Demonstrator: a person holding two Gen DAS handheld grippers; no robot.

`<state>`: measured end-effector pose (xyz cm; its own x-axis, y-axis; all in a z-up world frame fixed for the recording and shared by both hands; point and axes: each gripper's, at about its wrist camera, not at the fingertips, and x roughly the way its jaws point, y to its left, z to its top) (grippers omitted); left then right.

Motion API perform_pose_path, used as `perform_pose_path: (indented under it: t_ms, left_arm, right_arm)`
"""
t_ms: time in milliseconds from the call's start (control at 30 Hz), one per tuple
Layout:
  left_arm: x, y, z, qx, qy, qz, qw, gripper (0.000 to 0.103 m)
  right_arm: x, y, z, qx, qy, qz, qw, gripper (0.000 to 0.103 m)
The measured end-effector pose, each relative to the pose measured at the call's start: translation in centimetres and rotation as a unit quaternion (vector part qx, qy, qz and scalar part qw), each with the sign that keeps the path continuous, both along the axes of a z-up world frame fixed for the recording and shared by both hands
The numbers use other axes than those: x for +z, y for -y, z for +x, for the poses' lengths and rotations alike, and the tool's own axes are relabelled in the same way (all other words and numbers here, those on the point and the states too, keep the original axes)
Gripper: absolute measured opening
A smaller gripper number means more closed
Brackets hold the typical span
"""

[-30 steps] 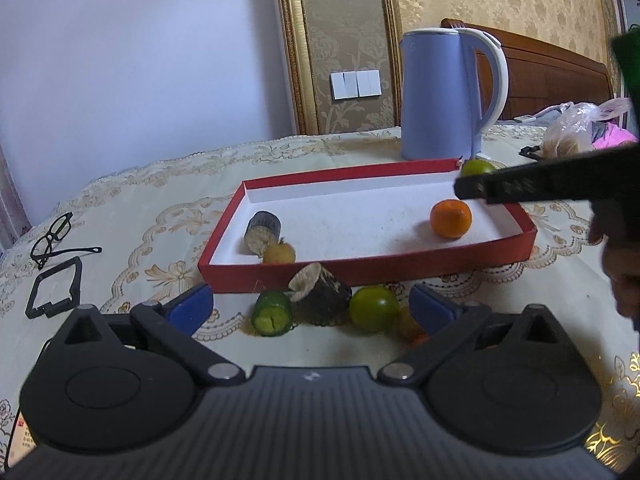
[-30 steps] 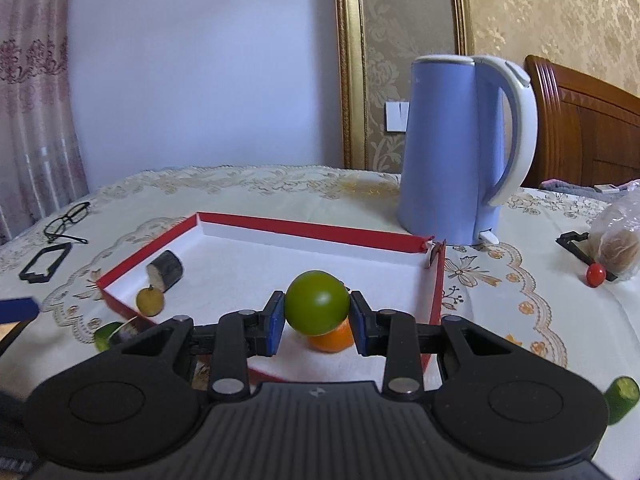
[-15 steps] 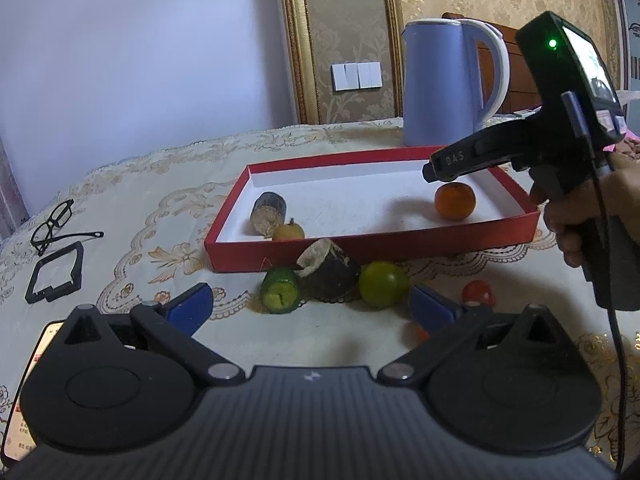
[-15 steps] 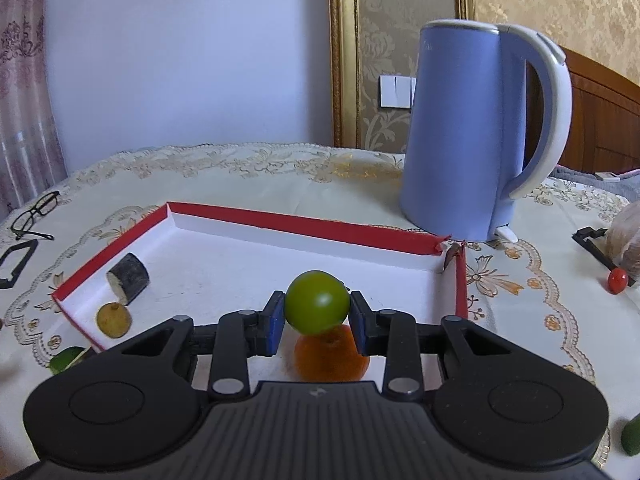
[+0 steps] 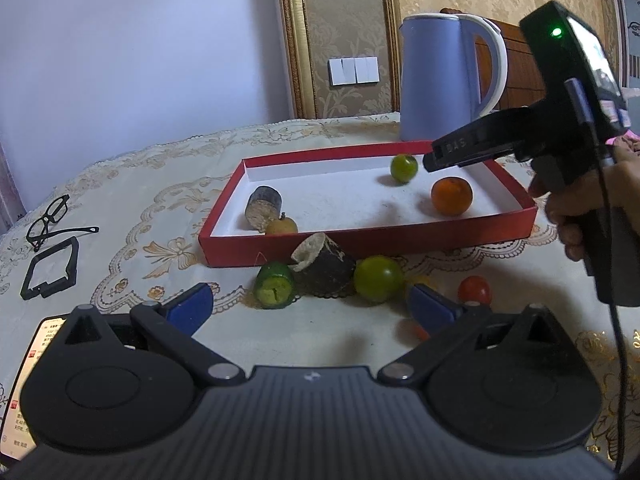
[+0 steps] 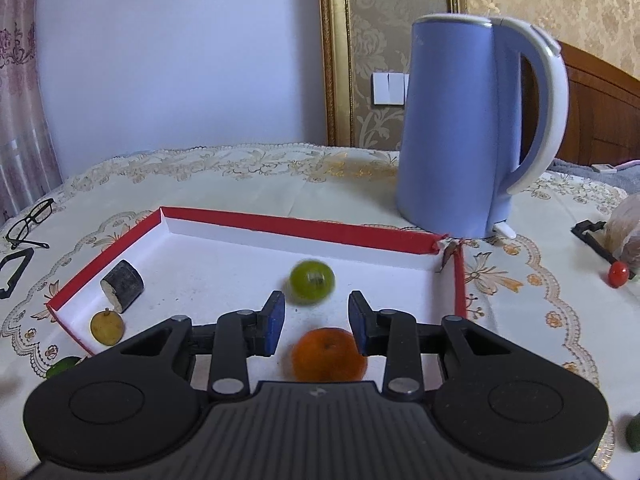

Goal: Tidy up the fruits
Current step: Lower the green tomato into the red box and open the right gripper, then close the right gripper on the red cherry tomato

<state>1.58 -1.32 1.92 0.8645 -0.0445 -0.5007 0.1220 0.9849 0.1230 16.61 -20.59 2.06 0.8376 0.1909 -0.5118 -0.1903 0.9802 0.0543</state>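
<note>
A red tray [image 5: 400, 242] [image 6: 280, 228] with a white floor holds an orange [image 5: 451, 196] [image 6: 329, 354], a dark log piece [image 5: 264, 207] [image 6: 122, 285], a small yellow fruit [image 5: 281, 226] [image 6: 106, 326] and a green fruit [image 5: 404, 168] [image 6: 312, 282], blurred, just beyond my right gripper [image 6: 316, 322], which is open above the tray. My left gripper [image 5: 308, 310] is open and empty, in front of a cucumber piece [image 5: 274, 285], a second log piece [image 5: 324, 266], a green fruit [image 5: 378, 279] and a red tomato [image 5: 474, 290] on the cloth.
A blue kettle [image 5: 450, 80] [image 6: 476, 128] stands behind the tray. Glasses [image 5: 50, 216] and a black frame [image 5: 50, 268] lie at the left. A bag [image 6: 626, 232] and a red tomato [image 6: 618, 274] lie at the right.
My right gripper has opened and let go of the green fruit, which now lies in the tray ahead of it. The left gripper has drawn back a little.
</note>
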Motion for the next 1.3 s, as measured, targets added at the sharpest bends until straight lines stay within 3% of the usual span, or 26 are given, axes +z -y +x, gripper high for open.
perform_pose_path:
  t_ms: [500,567,633,833,933,1100,1300]
  left_arm:
    - [0.1,-1.0,0.3,-0.002,0.011,-0.002,0.9999,0.103]
    - [0.4,-2.0,0.4,0.008,0.024,-0.012,0.9996,0.103]
    - [0.7,-2.9,0.6,0.02,0.033,-0.016,0.9991,0.103]
    - [1.2,-5.5,1.8,0.038,-0.007,-0.039,0.9985,0.103]
    - [1.1,-6.6,2.0,0.058,-0.009,-0.048,0.9972,0.103]
    - [1.0,-8.1,2.0,0.081,-0.006,-0.053,0.9953,0.103]
    - [1.0,-9.1,2.1,0.071,-0.02,-0.084,0.9937,0.103]
  right_arm:
    - [1.0,2.4,-9.2,0.029,0.049,-0.02,0.998,0.034]
    - [0.9,2.5,-10.7,0.033,0.05,-0.021,0.998,0.048]
    - [0.5,2.5,-11.8,0.041,0.048,-0.019,0.998,0.055]
    - [-1.6,0.3,-13.6,0.097,0.031,-0.039,0.994,0.055]
    - [-2.3,-1.3,-13.6,0.116,0.032,-0.072,0.99,0.054]
    - [-2.9,-2.0,-12.6,0.13,0.012,-0.069,0.989,0.05]
    - [-3.6,-1.8,-11.2,0.152,-0.027,-0.03,0.988,0.03]
